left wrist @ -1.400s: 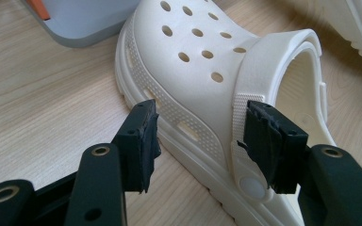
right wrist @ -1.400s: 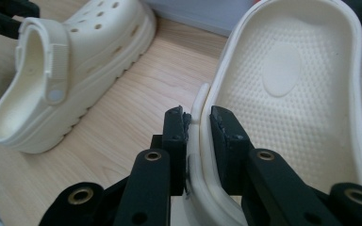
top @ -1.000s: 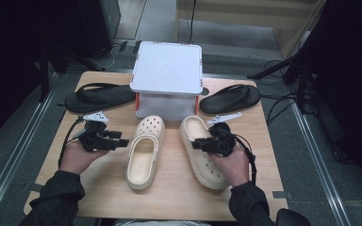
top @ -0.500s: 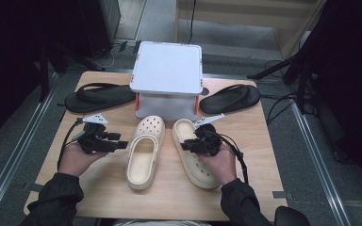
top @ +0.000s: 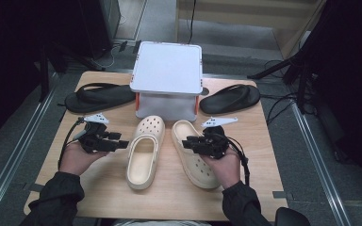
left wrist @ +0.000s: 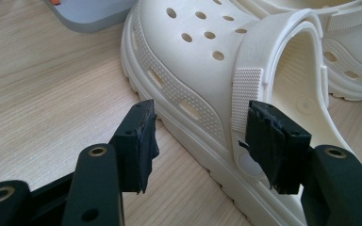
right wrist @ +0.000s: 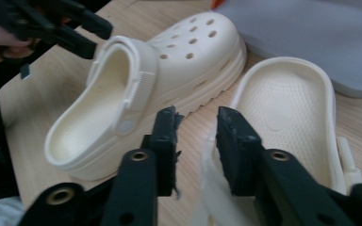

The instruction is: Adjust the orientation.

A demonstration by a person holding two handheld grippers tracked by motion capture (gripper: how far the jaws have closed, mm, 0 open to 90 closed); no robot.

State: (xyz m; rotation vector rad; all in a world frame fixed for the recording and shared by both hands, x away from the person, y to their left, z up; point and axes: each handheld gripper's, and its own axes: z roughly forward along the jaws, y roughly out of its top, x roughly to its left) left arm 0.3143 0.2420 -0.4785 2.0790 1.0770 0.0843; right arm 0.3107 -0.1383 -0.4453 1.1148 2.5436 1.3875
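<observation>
Right gripper (top: 194,143) clamps the right clog's (top: 199,165) inner wall; the unclenched left gripper (top: 119,143) flanks the left clog (top: 142,155), both pointing toward the box (top: 168,68).

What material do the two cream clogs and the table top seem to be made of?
The left clog and the right clog look like moulded foam plastic, matte: one-piece bodies, punched round holes, pebbled insole. The table top looks like pale wood or wood laminate, judging by its fine straight grain lines; which one cannot be told.
</observation>
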